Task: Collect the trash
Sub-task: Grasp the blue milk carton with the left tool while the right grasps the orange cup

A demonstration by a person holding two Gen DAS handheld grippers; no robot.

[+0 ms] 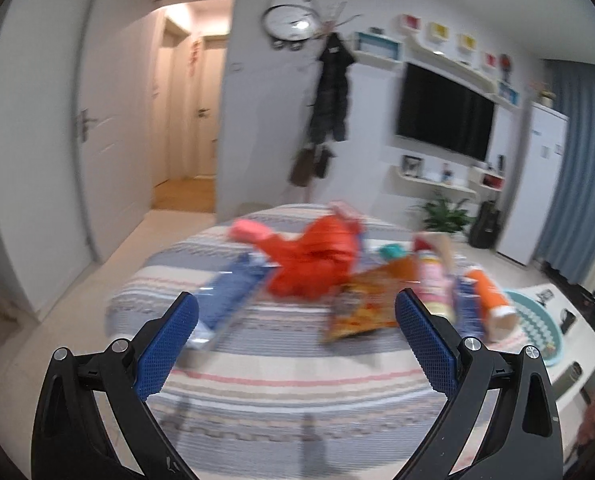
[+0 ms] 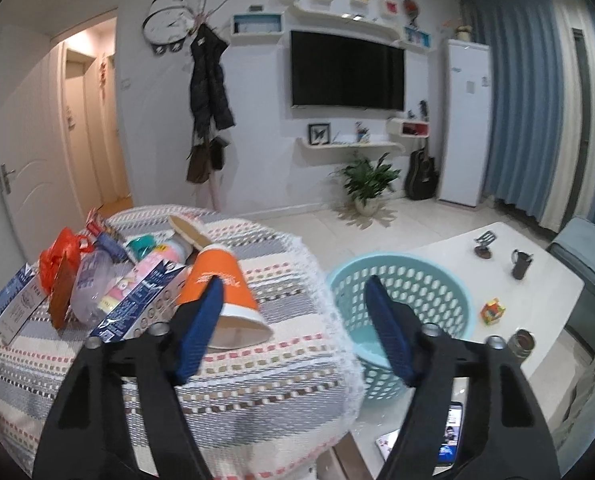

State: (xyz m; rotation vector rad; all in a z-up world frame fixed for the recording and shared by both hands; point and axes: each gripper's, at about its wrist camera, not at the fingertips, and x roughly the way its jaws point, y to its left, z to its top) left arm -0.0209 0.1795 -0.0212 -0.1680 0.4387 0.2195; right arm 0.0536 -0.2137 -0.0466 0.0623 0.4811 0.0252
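- The left gripper (image 1: 297, 312) hangs wide apart and empty above the striped cloth (image 1: 257, 392).
- The right gripper (image 2: 293, 292) is also spread wide, holding nothing.
- The trash lies in a heap on the cloth: an orange paper cup (image 2: 221, 284) on its side, an orange plastic bag (image 1: 313, 256), a snack wrapper (image 1: 361, 304), and boxes.
- The turquoise basket (image 2: 401, 280) stands just beside the cloth's edge.
- The cup is probably light and easily crushed; pinch it gently across its middle.
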